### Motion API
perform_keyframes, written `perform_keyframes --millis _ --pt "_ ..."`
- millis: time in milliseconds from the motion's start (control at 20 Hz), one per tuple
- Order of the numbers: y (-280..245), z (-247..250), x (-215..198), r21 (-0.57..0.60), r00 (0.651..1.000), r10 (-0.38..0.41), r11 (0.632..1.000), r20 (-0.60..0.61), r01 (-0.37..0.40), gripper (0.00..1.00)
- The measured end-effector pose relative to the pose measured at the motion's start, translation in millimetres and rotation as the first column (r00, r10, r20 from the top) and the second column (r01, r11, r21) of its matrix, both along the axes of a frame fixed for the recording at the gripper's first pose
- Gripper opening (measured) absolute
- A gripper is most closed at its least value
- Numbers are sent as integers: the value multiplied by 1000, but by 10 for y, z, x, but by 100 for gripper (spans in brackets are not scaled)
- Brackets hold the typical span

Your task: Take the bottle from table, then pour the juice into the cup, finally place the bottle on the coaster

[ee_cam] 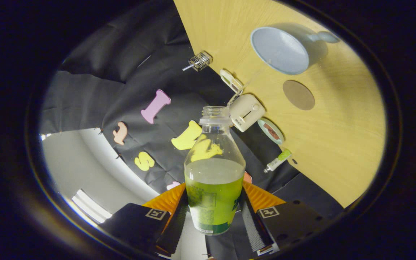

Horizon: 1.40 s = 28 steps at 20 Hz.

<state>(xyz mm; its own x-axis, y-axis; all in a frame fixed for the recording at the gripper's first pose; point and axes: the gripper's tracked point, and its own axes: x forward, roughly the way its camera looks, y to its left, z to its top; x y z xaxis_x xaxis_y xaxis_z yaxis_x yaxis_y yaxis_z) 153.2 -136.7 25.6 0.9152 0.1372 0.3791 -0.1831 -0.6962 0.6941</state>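
My gripper (213, 213) is shut on a clear plastic bottle (214, 173), both fingers pressing its labelled lower half. The bottle is uncapped and holds green juice up to about half its height. The whole view is rolled, so the wooden table (338, 151) appears tilted up to the right of the bottle. On it, well beyond the bottle's mouth, stands a pale blue cup (279, 50) with a handle, its opening facing me and looking empty. A round brown coaster (298, 95) lies on the table between the cup and the bottle.
Along the table's far edge sit a small wire basket (200, 60), a flat white case (231, 81), a cream box-shaped device (246, 112), a round tin (270, 131) and a small green-capped tube (277, 160). The black cloth wall hangs behind them.
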Motion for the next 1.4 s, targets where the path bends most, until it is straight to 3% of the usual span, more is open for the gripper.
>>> perform_keyframes --millis 750,950,1200,1300,1400 --pt "-172 80 40 137 1000 -26 990 -10 27 77" --pt "-103 75 55 120 1000 -23 993 -7 23 77" --pt "-97 67 134 -40 995 -95 995 -16 94 77" --pt "-46 51 116 -205 992 -126 971 -21 119 77" --pt "14 132 131 -352 988 -156 924 15 151 77"
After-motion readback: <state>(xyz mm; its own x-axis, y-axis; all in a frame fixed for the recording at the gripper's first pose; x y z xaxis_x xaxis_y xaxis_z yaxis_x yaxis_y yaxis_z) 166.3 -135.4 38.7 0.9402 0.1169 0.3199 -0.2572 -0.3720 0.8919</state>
